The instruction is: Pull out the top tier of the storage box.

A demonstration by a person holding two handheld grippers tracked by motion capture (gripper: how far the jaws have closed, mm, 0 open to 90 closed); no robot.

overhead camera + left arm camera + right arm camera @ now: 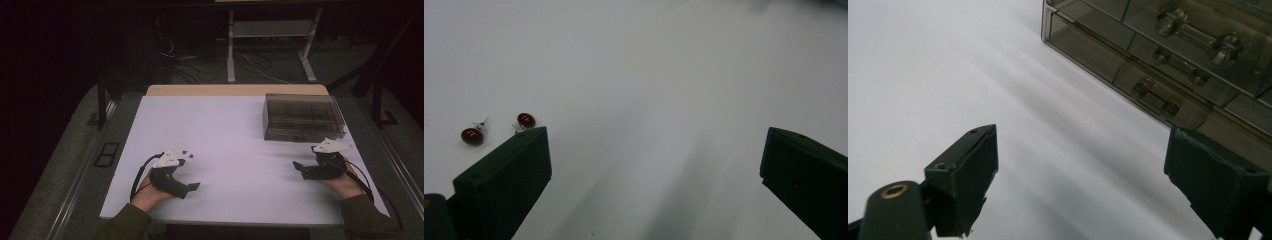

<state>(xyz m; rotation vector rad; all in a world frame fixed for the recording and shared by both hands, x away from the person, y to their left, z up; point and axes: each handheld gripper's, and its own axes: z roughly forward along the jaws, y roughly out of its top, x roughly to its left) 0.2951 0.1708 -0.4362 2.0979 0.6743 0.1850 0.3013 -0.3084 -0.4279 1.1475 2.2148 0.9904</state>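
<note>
Left hand-held gripper [654, 165] spread wide, empty; two red earrings [499, 128] at frame left. Right hand-held gripper [1080, 172] spread, empty; smoky drawer box [1168, 55] upper right.

In the high view the two earrings [188, 153] are dark specks, too small to make out. In the left gripper view one jaw of the left hand-held gripper [654, 165] covers part of the nearer earring's post. The right gripper view crops the smoky drawer box [1148, 55] at its top and right edges; its contents stay unclear.
</note>
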